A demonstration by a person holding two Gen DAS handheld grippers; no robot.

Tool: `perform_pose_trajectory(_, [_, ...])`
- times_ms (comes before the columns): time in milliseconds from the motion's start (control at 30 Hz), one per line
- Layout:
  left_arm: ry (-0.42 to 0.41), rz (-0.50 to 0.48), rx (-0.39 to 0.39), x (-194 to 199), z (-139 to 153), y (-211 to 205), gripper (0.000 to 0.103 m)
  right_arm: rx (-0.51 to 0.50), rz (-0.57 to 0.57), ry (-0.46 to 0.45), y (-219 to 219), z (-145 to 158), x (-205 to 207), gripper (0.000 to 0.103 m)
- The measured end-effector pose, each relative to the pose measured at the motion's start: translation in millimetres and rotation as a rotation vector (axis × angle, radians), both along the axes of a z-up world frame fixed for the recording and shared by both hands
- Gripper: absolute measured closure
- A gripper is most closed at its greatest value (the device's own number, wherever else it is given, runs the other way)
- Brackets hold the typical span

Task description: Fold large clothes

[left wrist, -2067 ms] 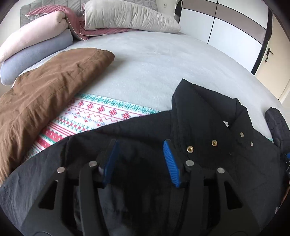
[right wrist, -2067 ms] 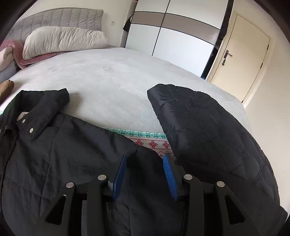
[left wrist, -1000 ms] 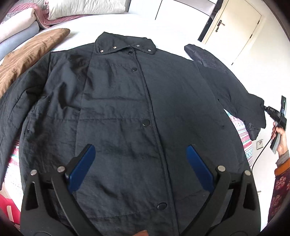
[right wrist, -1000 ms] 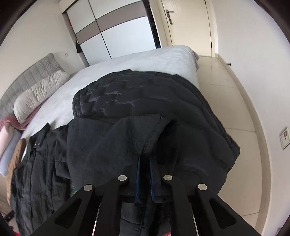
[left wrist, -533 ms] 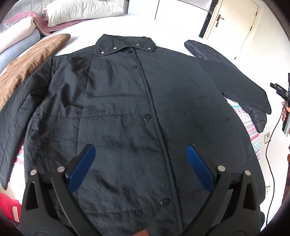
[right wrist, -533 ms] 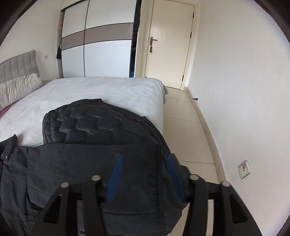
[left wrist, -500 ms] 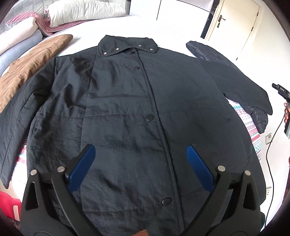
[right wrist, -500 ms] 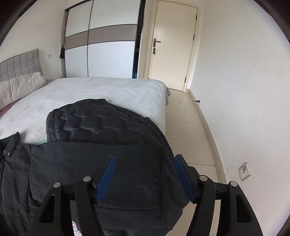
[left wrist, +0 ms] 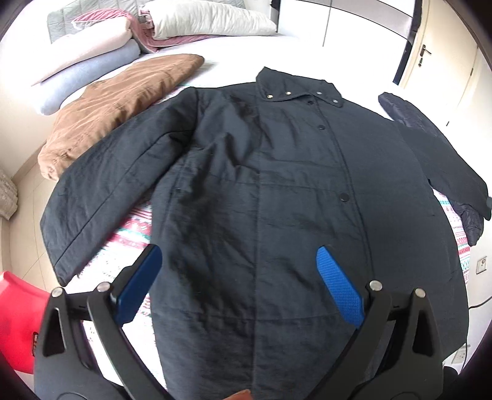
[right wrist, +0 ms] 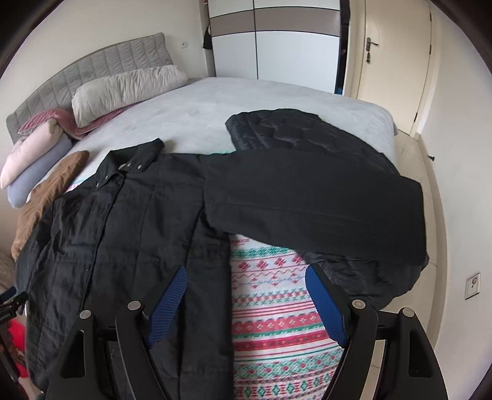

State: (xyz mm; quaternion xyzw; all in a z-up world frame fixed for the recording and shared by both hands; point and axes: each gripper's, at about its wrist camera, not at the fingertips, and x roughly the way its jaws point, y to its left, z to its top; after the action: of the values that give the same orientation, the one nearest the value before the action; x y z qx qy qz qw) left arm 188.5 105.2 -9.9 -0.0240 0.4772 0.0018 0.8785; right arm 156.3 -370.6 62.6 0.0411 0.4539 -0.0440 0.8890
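A large black snap-button coat [left wrist: 276, 190] lies spread flat, front up, on the bed, collar away from me. Its left sleeve [left wrist: 101, 190] stretches out to the side. Its right sleeve [right wrist: 313, 197] lies stretched across a black quilted jacket [right wrist: 295, 129]. My left gripper [left wrist: 238, 270] is open and empty above the coat's lower body. My right gripper [right wrist: 246, 286] is open and empty above the coat's right edge [right wrist: 209, 264] and the patterned blanket [right wrist: 276, 310].
A brown blanket [left wrist: 117, 101] lies left of the coat. Pillows and folded bedding [left wrist: 172, 24] sit at the headboard. A red object [left wrist: 15, 320] stands on the floor at the lower left. A wardrobe [right wrist: 273, 40] and door [right wrist: 387, 61] stand beyond the bed.
My right gripper let go of the right sleeve, opened wide and pulled back over the bed. The sleeve now lies flat across the quilted jacket. My left gripper swung left, still open.
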Motion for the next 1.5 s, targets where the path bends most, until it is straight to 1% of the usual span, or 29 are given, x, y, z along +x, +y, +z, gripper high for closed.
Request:
perform_pose_trajectory(167, [0.015, 0.139, 0.006, -3.7, -11.5, 80.4, 0.002, 0.009, 0.077, 0.070, 44.1, -29.0, 3.2, 0.022])
perform_pose_trajectory(300, [0.031, 0.269, 0.006, -2.4, -27.2, 158.7, 0.002, -0.002, 0.115, 0.105, 63.3, -42.8, 3.1, 0.022])
perform_pose_trajectory(367, [0.051, 0.344, -0.008, 1.1, -39.4, 202.2, 0.002, -0.010, 0.123, 0.117, 69.4, -47.2, 3.4, 0.022])
perform_pose_trajectory(400, [0.061, 0.390, -0.034, 2.8, -46.7, 224.1, 0.002, -0.011, 0.126, 0.121, 71.8, -48.8, 3.1, 0.022])
perform_pose_trajectory(433, [0.071, 0.441, -0.074, 3.0, -55.3, 246.3, 0.002, -0.012, 0.128, 0.125, 73.2, -49.8, 3.1, 0.022])
perform_pose_trajectory(500, [0.095, 0.521, -0.201, 3.1, -76.4, 285.3, 0.003, -0.015, 0.129, 0.130, 75.1, -51.4, 2.7, 0.022])
perform_pose_trajectory(567, [0.134, 0.551, -0.329, 7.9, -100.4, 311.4, 0.003, -0.020, 0.130, 0.136, 76.7, -52.6, 2.5, 0.022])
perform_pose_trajectory(667, [0.168, 0.562, -0.481, 14.0, -131.5, 330.1, 0.010, -0.030, 0.129, 0.151, 78.4, -55.8, 3.7, 0.022])
perform_pose_trajectory(733, [0.151, 0.563, -0.606, 15.6, -143.8, 335.5, 0.029, -0.034, 0.128, 0.158, 80.0, -58.0, 4.0, 0.022])
perform_pose_trajectory(767, [0.145, 0.577, -0.639, 15.3, -144.2, 336.7, 0.045, -0.035, 0.127, 0.161, 80.7, -59.1, 3.9, 0.022])
perform_pose_trajectory(800, [0.120, 0.586, -0.628, 14.4, -136.4, 335.7, 0.072, -0.035, 0.126, 0.164, 81.2, -60.1, 3.7, 0.022])
perform_pose_trajectory(833, [0.079, 0.559, -0.593, 15.2, -120.9, 330.1, 0.082, -0.034, 0.127, 0.167, 81.6, -60.9, 3.5, 0.022])
perform_pose_trajectory(867, [0.036, 0.541, -0.505, 15.9, -98.9, 321.1, 0.083, -0.035, 0.129, 0.171, 82.5, -62.3, 3.2, 0.022])
perform_pose_trajectory(900, [-0.024, 0.518, -0.410, 16.4, -72.8, 310.2, 0.085, -0.039, 0.132, 0.176, 83.9, -63.9, 3.4, 0.022])
perform_pose_trajectory(933, [-0.090, 0.486, -0.353, 17.3, -46.6, 299.7, 0.085, -0.045, 0.134, 0.181, 85.5, -65.6, 4.2, 0.022])
perform_pose_trajectory(967, [-0.150, 0.466, -0.316, 18.1, -21.4, 294.3, 0.085, -0.051, 0.137, 0.186, 86.8, -67.0, 5.0, 0.022])
perform_pose_trajectory(1033, [-0.265, 0.463, -0.202, 20.9, 27.3, 287.1, 0.085, -0.061, 0.139, 0.190, 89.3, -69.1, 6.1, 0.022])
perform_pose_trajectory(1067, [-0.312, 0.475, -0.137, 26.5, 46.2, 292.4, 0.085, -0.064, 0.141, 0.190, 90.6, -69.6, 6.6, 0.022])
perform_pose_trajectory(1100, [-0.341, 0.496, -0.089, 33.6, 60.4, 296.7, 0.085, -0.064, 0.144, 0.189, 92.0, -70.1, 6.8, 0.022])
perform_pose_trajectory(1133, [-0.350, 0.519, -0.057, 46.5, 68.7, 306.3, 0.085, -0.062, 0.149, 0.186, 93.5, -71.0, 6.3, 0.022])
perform_pose_trajectory(1200, [-0.343, 0.565, 0.017, 73.9, 72.5, 317.6, 0.085, -0.058, 0.155, 0.185, 95.4, -73.9, 5.8, 0.022])
perform_pose_trajectory(1267, [-0.300, 0.607, 0.113, 107.9, 58.4, 329.3, 0.085, -0.056, 0.152, 0.196, 96.0, -79.5, 7.1, 0.022])
perform_pose_trajectory(1300, [-0.257, 0.621, 0.151, 124.1, 47.2, 330.3, 0.081, -0.055, 0.149, 0.206, 96.2, -82.5, 8.9, 0.022])
perform_pose_trajectory(1333, [-0.194, 0.630, 0.189, 139.3, 31.9, 332.5, 0.078, -0.052, 0.144, 0.211, 95.9, -84.9, 10.3, 0.023])
perform_pose_trajectory(1367, [-0.133, 0.639, 0.223, 148.7, 20.6, 329.2, 0.073, -0.049, 0.138, 0.213, 95.7, -86.5, 10.2, 0.022])
perform_pose_trajectory(1400, [-0.088, 0.652, 0.251, 152.3, 10.0, 328.0, 0.067, -0.044, 0.136, 0.215, 95.6, -87.4, 9.5, 0.023])
perform_pose_trajectory(1433, [-0.076, 0.671, 0.271, 151.9, 2.7, 325.9, 0.065, -0.037, 0.139, 0.216, 95.5, -87.4, 7.8, 0.022])
perform_pose_trajectory(1467, [-0.085, 0.678, 0.272, 140.7, 0.1, 323.4, 0.053, -0.031, 0.146, 0.214, 94.7, -86.6, 5.4, 0.022])
perform_pose_trajectory(1500, [-0.100, 0.668, 0.250, 133.6, -1.5, 319.6, 0.038, -0.029, 0.153, 0.211, 93.2, -85.6, 2.8, 0.022])
